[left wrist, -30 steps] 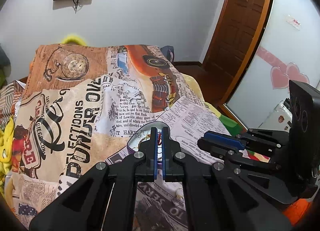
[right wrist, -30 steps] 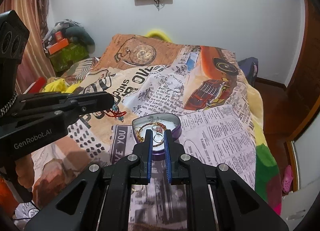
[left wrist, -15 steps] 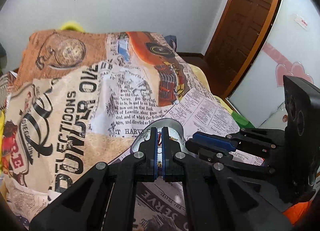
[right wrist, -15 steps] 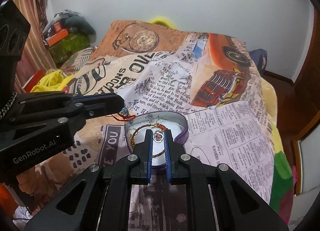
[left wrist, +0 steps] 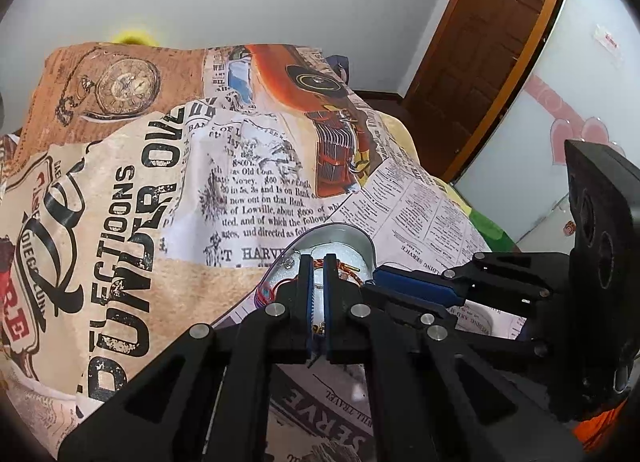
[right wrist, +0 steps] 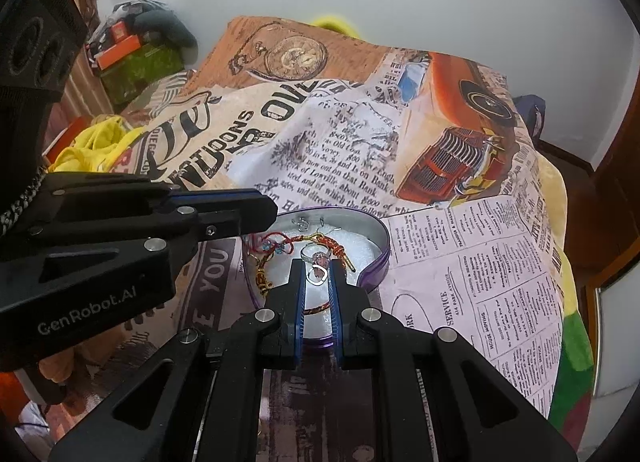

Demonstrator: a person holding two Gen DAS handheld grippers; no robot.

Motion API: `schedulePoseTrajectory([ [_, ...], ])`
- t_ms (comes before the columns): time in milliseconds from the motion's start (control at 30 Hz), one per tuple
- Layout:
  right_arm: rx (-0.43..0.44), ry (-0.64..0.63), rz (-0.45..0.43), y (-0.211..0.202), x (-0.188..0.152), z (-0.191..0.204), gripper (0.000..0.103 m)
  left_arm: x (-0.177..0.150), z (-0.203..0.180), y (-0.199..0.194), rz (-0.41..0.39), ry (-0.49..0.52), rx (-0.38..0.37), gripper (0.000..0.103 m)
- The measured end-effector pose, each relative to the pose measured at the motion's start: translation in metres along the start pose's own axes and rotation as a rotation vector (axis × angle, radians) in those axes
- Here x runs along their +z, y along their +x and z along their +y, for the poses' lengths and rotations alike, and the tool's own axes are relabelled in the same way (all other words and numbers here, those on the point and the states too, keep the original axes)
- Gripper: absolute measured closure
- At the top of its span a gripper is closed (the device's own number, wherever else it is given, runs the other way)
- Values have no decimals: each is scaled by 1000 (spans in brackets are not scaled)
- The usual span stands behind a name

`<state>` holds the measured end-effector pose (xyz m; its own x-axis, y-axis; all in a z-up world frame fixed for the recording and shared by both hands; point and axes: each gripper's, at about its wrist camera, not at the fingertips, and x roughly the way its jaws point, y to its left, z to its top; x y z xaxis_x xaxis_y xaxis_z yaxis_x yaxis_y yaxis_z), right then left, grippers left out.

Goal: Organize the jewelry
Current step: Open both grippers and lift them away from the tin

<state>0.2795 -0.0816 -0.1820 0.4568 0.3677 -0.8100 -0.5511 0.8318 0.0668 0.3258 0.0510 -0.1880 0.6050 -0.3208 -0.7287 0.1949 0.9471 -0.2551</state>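
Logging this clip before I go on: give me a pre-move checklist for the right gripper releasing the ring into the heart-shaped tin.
1. Ring held between the right gripper fingers: ok.
2. Right gripper over the heart-shaped tin, inside its rim: ok.
3. White padding in the tin bare beyond the ring: ok.
4. Braided bracelet and second ring lie directly under the held ring, so it may land on them: not ok.
5. Left gripper out of the drop path, at the tin's left rim: ok.
6. Left gripper holding anything: cannot tell.
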Motion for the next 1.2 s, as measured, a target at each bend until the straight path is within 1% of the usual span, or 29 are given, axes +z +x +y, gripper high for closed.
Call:
schedulePoseTrajectory([
  [100,1,3,6,0,0,-1,93,0,0,-2,-2,3,6,100],
  [167,-1,3,6,-2,0,-1,91,1,0,-6,-6,1,12,100],
  [200,-2,3,6,-3,0,-1,86,1,0,-8,-8,1,15,99],
  [233,-4,3,3,-4,0,-1,79,2,0,-10,-11,1,20,99],
  [300,-14,3,-6,-8,-1,-1,74,2,-1,-17,-21,5,32,96],
  [467,-33,2,-23,-21,-2,1,74,2,-6,-36,-43,17,51,92],
  [633,-45,4,-49,-39,-2,4,74,0,-14,-57,-65,36,71,89],
  [800,-61,8,-75,-60,-5,6,74,-7,-22,-77,-84,53,94,80],
  [1067,-75,17,-84,-83,-21,8,74,-22,-30,-95,-68,57,110,74],
  [1200,-76,26,-67,-86,-32,9,74,-37,-34,-95,-32,59,110,73],
])
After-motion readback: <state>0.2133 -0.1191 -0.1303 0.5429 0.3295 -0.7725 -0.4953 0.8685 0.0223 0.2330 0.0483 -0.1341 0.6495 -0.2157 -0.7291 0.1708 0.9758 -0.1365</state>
